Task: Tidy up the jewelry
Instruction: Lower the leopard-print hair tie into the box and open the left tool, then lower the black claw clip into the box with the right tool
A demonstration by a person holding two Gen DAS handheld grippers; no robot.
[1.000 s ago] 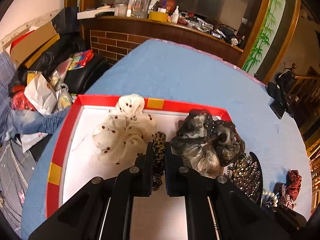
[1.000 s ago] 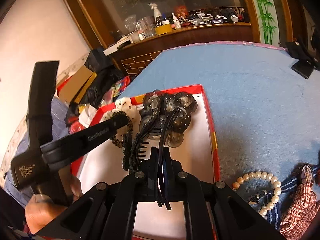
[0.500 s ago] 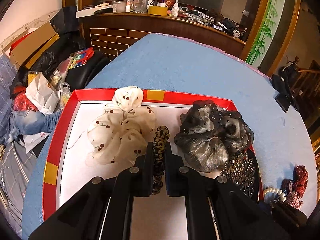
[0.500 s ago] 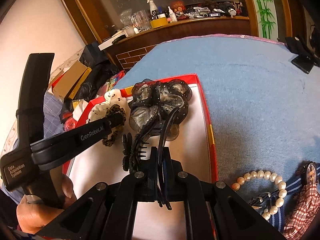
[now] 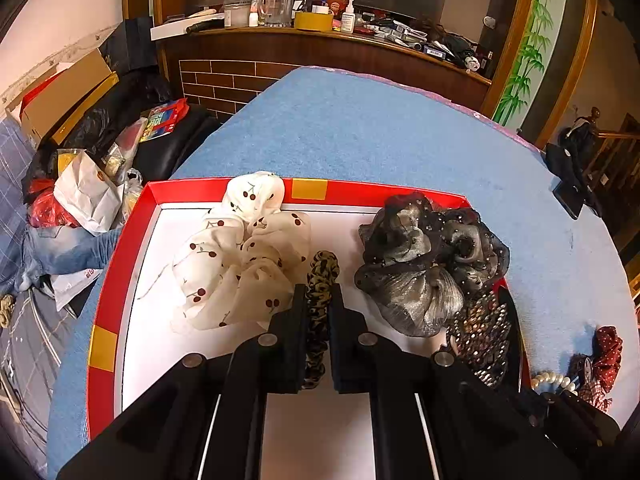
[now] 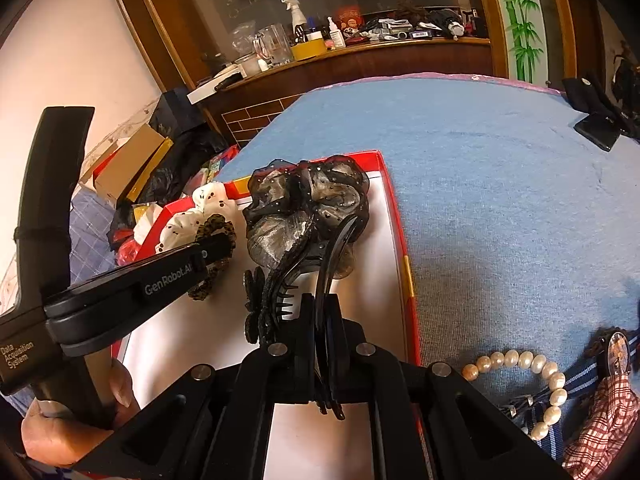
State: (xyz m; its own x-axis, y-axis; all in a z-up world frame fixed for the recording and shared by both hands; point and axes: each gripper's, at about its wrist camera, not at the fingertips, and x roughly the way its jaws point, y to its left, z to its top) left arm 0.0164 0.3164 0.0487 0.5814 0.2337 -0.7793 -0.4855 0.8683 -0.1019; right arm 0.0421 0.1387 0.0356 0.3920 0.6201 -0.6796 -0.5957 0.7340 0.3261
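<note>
While clamped in the left hand-held gripper [image 5: 317, 304], leopard scrunchie [image 5: 321, 276], above red tray [image 5: 120, 256].

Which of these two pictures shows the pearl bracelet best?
The right wrist view: the pearl bracelet curves across the blue cloth, most beads visible. The left wrist view catches only a few beads at its lower right edge.

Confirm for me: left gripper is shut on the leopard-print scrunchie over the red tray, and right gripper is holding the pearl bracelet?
Not quite. The right gripper is shut on a black hair claw clip; the right wrist view shows the pearl bracelet lying on the blue cloth. The rest is right.
</note>
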